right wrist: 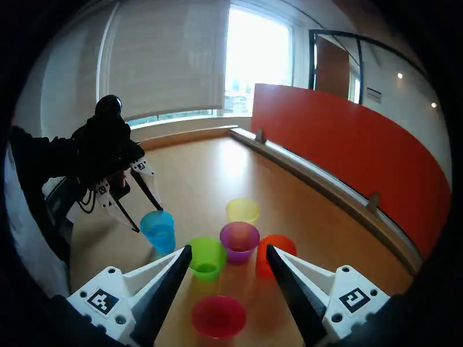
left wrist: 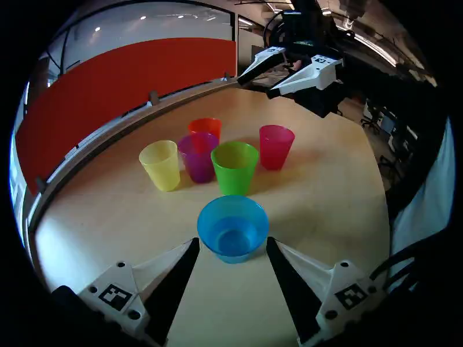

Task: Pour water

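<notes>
Light wooden table (left wrist: pixel 330 196) with a red divider panel (left wrist: pixel 127 81) along its edge. Bright window (right wrist: pixel 257 55), white blind (right wrist: pixel 168 58) beside it.

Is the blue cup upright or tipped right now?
Upright: the blue cup stands on the table, mouth up, between the spread fingers of the left gripper. Whether they touch it, cannot tell.

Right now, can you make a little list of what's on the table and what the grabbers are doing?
Cups: blue cup, green cup, yellow cup, purple cup, orange cup, pink cup, all upright
Surface: wooden table
Left gripper: fingers either side of blue cup, grip unclear
Right gripper: open, empty, above the cups
</notes>
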The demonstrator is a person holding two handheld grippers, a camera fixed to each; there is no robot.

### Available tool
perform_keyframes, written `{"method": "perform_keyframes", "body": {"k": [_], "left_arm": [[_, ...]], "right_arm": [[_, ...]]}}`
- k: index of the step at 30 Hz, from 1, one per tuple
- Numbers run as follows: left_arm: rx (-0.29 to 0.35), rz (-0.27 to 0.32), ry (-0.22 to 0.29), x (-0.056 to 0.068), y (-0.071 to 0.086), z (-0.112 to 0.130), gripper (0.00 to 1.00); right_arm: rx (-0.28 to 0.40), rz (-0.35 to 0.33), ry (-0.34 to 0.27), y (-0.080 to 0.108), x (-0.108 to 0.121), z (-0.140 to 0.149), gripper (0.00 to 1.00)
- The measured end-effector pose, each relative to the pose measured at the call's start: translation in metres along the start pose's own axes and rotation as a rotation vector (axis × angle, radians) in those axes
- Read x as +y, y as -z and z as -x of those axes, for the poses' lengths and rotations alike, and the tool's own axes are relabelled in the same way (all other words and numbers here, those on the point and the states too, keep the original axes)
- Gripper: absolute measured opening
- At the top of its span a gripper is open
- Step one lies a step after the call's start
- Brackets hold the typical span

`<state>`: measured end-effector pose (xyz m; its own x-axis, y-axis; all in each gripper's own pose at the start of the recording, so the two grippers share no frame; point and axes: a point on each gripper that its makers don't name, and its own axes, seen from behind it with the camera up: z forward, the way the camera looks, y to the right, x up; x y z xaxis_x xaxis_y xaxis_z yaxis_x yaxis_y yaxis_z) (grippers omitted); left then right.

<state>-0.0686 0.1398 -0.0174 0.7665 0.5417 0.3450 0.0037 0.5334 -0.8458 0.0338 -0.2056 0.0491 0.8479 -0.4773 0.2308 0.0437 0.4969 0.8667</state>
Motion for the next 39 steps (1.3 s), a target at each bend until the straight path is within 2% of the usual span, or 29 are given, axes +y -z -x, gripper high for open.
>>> {"method": "perform_keyframes", "body": {"k": [26, 39], "left_arm": [[-0.008, 0.011, 0.002, -0.002, -0.025, 0.000, 0.85], [0.001, 0.010, 0.001, -0.003, -0.029, -0.002, 0.85]], "right_arm": [[-0.114, -0.047, 0.022, -0.037, -0.011, 0.031, 1.00], [-0.178, -0.057, 0.044, -0.048, -0.017, 0.046, 1.00]]}}
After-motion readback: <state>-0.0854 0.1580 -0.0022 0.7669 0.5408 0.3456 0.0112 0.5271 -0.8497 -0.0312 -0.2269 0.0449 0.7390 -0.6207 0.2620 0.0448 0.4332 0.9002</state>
